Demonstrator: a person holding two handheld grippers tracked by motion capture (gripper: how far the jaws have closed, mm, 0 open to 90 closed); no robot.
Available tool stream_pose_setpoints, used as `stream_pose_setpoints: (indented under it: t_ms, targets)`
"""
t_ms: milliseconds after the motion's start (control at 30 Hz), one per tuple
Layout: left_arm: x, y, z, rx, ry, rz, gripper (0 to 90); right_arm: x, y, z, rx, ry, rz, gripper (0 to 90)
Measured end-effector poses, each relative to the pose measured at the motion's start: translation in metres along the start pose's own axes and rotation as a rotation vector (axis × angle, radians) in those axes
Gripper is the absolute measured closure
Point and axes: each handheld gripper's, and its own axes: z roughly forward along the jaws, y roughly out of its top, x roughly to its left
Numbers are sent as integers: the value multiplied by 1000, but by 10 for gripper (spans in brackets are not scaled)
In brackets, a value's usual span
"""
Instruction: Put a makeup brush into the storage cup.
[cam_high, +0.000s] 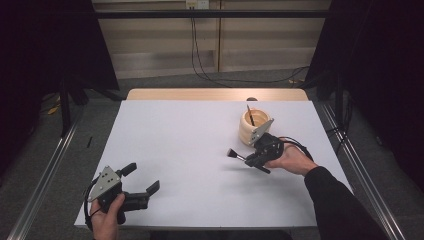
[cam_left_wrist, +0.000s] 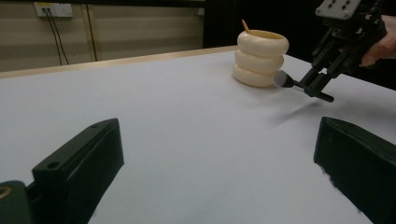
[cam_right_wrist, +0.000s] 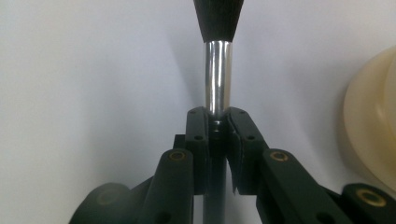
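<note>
My right gripper (cam_high: 248, 160) is shut on a makeup brush (cam_high: 234, 155), held just above the white table with its dark bristle head pointing left. In the right gripper view the jaws clamp the brush (cam_right_wrist: 218, 74) at the base of its silver ferrule, the black bristles beyond. A cream ribbed holder (cam_high: 255, 126) stands just behind that hand, with a thin dark stick (cam_high: 250, 114) upright in it. The left gripper view shows the holder (cam_left_wrist: 259, 58) and the brush (cam_left_wrist: 283, 79) held by the right gripper (cam_left_wrist: 322, 84). My left gripper (cam_high: 141, 177) rests open at the table's near left corner, nothing between its jaws.
The white table top (cam_high: 190, 150) spreads between the two hands. A wooden strip (cam_high: 215, 94) runs along its far edge. Metal rails (cam_high: 45, 170) flank the table, and cables (cam_high: 200, 60) hang at the back wall.
</note>
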Motion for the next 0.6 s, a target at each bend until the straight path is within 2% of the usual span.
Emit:
stream_pose_setpoints:
  t_ms: [133, 167, 200, 267, 400, 600]
  targets:
    - [0, 0, 0, 0, 0, 1, 14, 3, -3, -4, -76, -11, 24, 792]
    - [0, 0, 0, 0, -1, -1, 14, 3, -4, -5, -104, 0, 22, 793]
    - [0, 0, 0, 1, -1, -1, 14, 5, -5, -6, -118, -15, 36, 792]
    - [0, 0, 0, 0, -1, 0, 14, 6, -5, -9, -173, -7, 42, 792]
    - [0, 0, 0, 1, 2, 3, 14, 8, -6, -14, -279, -25, 81, 792]
    - [0, 0, 0, -1, 2, 1, 14, 10, -8, -22, -375, -49, 114, 792]
